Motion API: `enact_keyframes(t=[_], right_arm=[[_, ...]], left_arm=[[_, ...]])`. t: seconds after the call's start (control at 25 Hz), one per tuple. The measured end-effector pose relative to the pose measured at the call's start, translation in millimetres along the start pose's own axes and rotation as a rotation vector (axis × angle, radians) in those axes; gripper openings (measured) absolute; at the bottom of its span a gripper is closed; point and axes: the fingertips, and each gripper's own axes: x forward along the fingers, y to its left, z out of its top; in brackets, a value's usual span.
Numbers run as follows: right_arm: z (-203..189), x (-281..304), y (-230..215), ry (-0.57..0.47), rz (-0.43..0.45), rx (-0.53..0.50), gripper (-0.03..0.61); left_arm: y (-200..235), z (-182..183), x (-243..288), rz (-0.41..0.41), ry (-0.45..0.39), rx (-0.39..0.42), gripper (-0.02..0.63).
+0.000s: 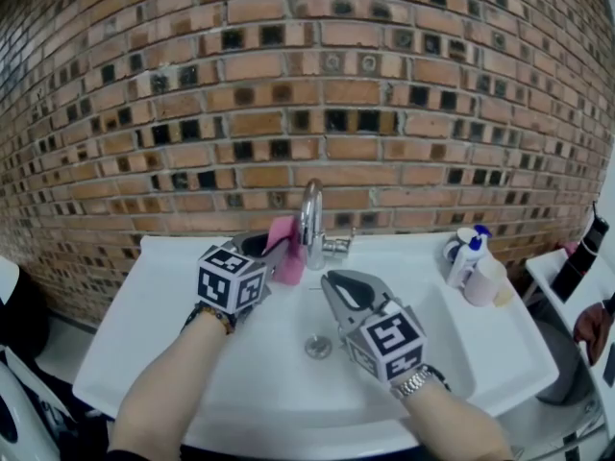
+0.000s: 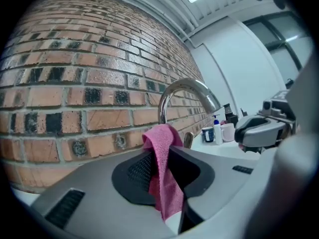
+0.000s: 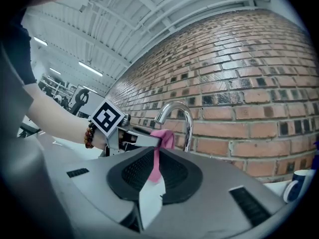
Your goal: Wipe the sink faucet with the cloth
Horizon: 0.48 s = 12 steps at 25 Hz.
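Left gripper (image 1: 279, 250): your jaws pinch the pink cloth (image 1: 286, 259) near the centre of the head view.
Cloth: it hangs from those jaws just left of the faucet (image 1: 311, 221); you cannot tell whether it touches the stem.
Right gripper (image 1: 329, 279): your jaws are pressed together and empty, just below the faucet, over the white sink (image 1: 144, 305).
Right edge: a pump bottle (image 1: 468, 255) stands on the sink's rim.
Upper frame: brick wall (image 1: 288, 84).

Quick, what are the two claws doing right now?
Left claw: closed, holding the pink cloth.
Right claw: closed, holding nothing.
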Motion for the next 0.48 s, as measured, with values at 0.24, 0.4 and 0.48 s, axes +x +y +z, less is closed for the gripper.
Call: enact_keyframes(t=[0.24, 0.4, 0.48], right_arm=[[-1, -1, -2, 0.008, -0.009, -0.007, 0.044], [2, -1, -3, 0.003, -0.01, 0.004, 0.044], [3, -1, -3, -0.007, -0.007, 0.007, 0.044]], left_arm=[[12, -15, 25, 0.043, 0.007, -0.08, 0.087], [19, -34, 37, 0.063, 0.033, -0.119, 0.087], [19, -41, 42, 0.063, 0.043, -0.127, 0.087]])
